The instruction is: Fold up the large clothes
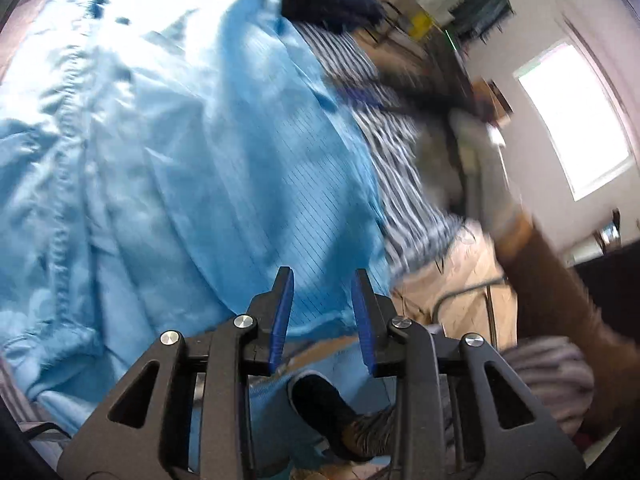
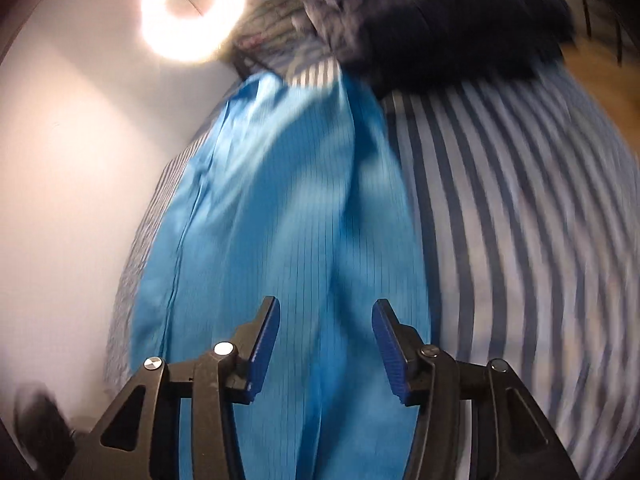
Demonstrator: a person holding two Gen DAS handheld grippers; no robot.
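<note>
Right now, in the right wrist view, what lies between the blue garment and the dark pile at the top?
A short strip of the striped bedsheet shows between the blue garment and the dark pile; further right they look nearly touching, though blurred.

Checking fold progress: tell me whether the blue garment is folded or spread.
Mostly spread: the blue garment lies long and flat across the striped sheet, rumpled at one side in the left view. No finished fold shows.

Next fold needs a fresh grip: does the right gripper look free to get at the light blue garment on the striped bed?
Probably yes. The right gripper is open and empty, pointing down over the light blue garment, with nothing between them.
</note>
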